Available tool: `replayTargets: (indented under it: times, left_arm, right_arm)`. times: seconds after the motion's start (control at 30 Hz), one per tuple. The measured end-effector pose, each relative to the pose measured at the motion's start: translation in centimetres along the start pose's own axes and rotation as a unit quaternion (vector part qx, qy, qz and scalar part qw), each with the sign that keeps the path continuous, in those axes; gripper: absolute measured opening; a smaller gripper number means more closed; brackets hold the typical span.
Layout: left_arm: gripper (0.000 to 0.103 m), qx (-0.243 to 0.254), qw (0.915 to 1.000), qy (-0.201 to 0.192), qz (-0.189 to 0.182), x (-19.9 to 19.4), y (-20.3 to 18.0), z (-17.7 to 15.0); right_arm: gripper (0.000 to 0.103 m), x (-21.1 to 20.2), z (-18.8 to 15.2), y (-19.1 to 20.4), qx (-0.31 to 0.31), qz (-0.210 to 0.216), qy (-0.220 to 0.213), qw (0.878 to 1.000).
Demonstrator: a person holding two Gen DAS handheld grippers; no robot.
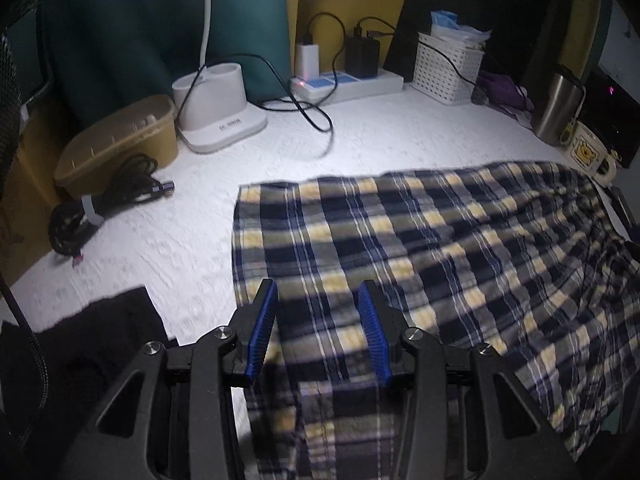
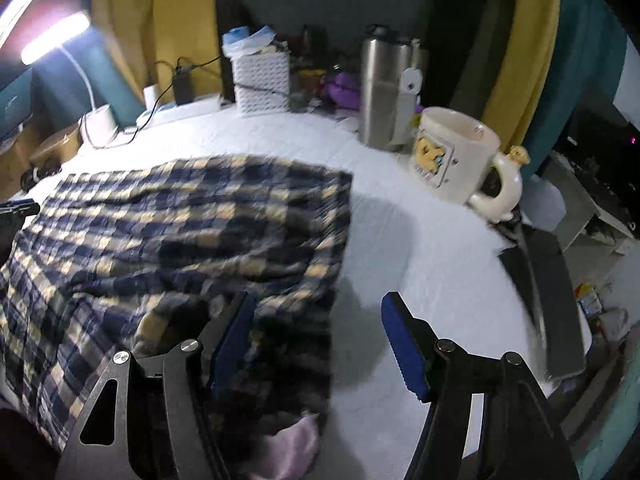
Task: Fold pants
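Note:
Plaid pants in navy, yellow and white lie spread on the white textured table. My left gripper is open, its blue pads straddling the pants' near left part just above the cloth. In the right wrist view the pants fill the left half. My right gripper is open wide over the pants' right edge, its left pad above the cloth and its right pad above bare table. The left gripper's tip shows at the far left edge.
At the back stand a lamp base, power strip with chargers, white basket, steel flask and cartoon mug. A brown box and coiled cable sit left. Black cloth lies near left. A dark flat object lies right.

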State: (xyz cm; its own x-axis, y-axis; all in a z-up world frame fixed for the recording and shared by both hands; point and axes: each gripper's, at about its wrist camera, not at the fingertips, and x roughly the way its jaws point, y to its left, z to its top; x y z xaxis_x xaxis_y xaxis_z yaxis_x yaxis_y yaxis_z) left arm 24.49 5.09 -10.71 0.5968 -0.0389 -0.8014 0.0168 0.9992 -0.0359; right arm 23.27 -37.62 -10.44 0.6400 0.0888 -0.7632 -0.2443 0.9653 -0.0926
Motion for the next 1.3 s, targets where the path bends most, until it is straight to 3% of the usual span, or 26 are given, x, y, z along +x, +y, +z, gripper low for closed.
replayTargets:
  times: [0.07, 0.17, 0.2, 0.27, 0.53, 0.8, 0.87, 1.0, 1.23, 1.3]
  left_arm:
    - [0.042, 0.0, 1.0, 0.008, 0.005, 0.3, 0.0, -0.6]
    - [0.042, -0.005, 0.9997, 0.019, 0.013, 0.8, 0.5, -1.3]
    - [0.042, -0.005, 0.9995, 0.025, 0.019, 1.1, 0.6, -1.6]
    - [0.042, -0.003, 0.9996, 0.021, 0.021, 1.1, 0.7, -1.9]
    - [0.042, 0.005, 0.9999, 0.002, 0.014, -0.9, 0.4, -1.6]
    - [0.042, 0.008, 0.9998, -0.016, 0.005, -4.0, 0.4, -3.0]
    - [0.043, 0.01, 0.9997, -0.022, 0.003, -5.0, 0.4, -3.7]
    - [0.058, 0.017, 0.9991, -0.039, -0.005, -7.0, 0.1, -5.2]
    - [0.062, 0.041, 0.9978, -0.046, -0.025, -9.2, -1.4, -8.6]
    - [0.063, 0.046, 0.9974, -0.046, -0.032, -9.6, -1.8, -9.6]
  right_arm:
    - [0.068, 0.4, -0.7, 0.9, -0.015, 0.001, 0.013, 1.0]
    - [0.068, 1.0, -1.6, 1.5, -0.043, -0.047, 0.025, 0.998]
    - [0.06, 1.1, -1.9, 1.2, -0.044, -0.065, 0.032, 0.996]
    - [0.051, 1.0, -2.3, 0.2, -0.024, -0.063, 0.038, 0.997]
    - [0.052, -0.4, -2.7, -1.0, 0.003, -0.076, 0.029, 0.997]
    - [0.076, -3.6, -3.3, -1.3, 0.008, -0.094, -0.01, 0.996]
    - [0.077, -4.7, -3.7, -1.0, 0.008, -0.094, -0.022, 0.995]
    - [0.077, -6.4, -4.7, -0.1, 0.007, -0.097, -0.034, 0.995]
    - [0.082, -8.2, -6.7, 2.6, 0.001, -0.094, -0.044, 0.995]
    - [0.089, -8.9, -7.2, 4.1, -0.005, -0.087, -0.051, 0.995]
